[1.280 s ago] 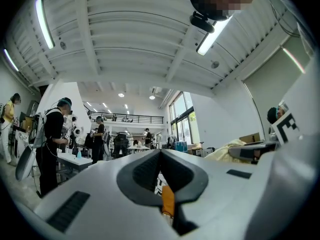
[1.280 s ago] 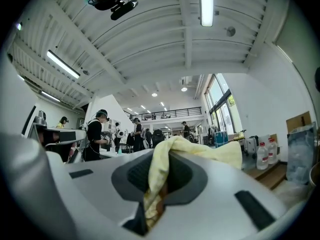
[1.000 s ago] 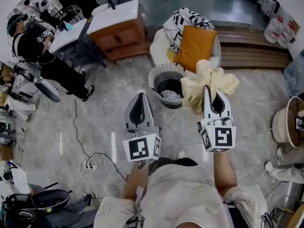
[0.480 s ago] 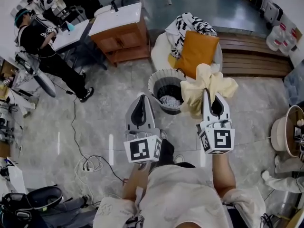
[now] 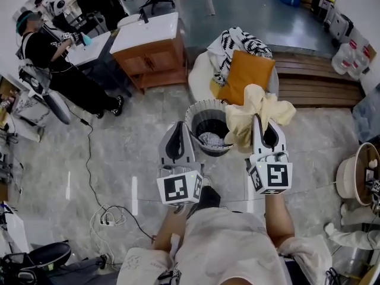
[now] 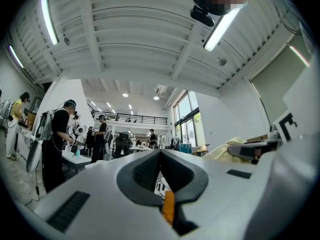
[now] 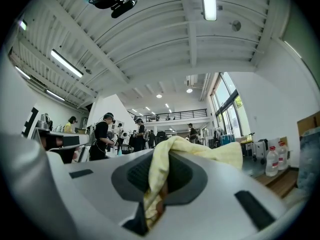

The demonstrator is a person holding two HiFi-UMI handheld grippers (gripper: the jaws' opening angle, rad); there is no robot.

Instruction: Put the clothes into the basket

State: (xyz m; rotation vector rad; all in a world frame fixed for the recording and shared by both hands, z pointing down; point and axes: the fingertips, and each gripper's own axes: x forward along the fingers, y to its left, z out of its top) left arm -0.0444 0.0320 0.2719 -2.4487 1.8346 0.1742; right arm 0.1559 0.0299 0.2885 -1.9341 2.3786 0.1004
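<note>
The grey laundry basket (image 5: 209, 122) stands on the floor just ahead of me, with a light garment lying in its dark bottom. My right gripper (image 5: 259, 120) is shut on a pale yellow cloth (image 5: 259, 107), which bunches above the jaws and hangs beside the basket's right rim. In the right gripper view the yellow cloth (image 7: 163, 170) is pinched between the pads and drapes over the right gripper (image 7: 162, 151). My left gripper (image 5: 178, 126) is shut with nothing in it, level with the basket's left rim. The left gripper (image 6: 160, 153) points level, and the yellow cloth (image 6: 231, 148) shows at its right.
Behind the basket a round white seat (image 5: 200, 64) carries an orange cushion (image 5: 246, 71) and a black-and-white patterned garment (image 5: 236, 39). A wooden cabinet (image 5: 151, 46) stands at back left, wooden steps (image 5: 314, 76) at back right, a person (image 5: 50, 49) at far left. Cables (image 5: 110, 218) lie on the floor.
Both grippers have moved forward with me, so the basket now lies between their tips. The yellow cloth stays in the right gripper.
</note>
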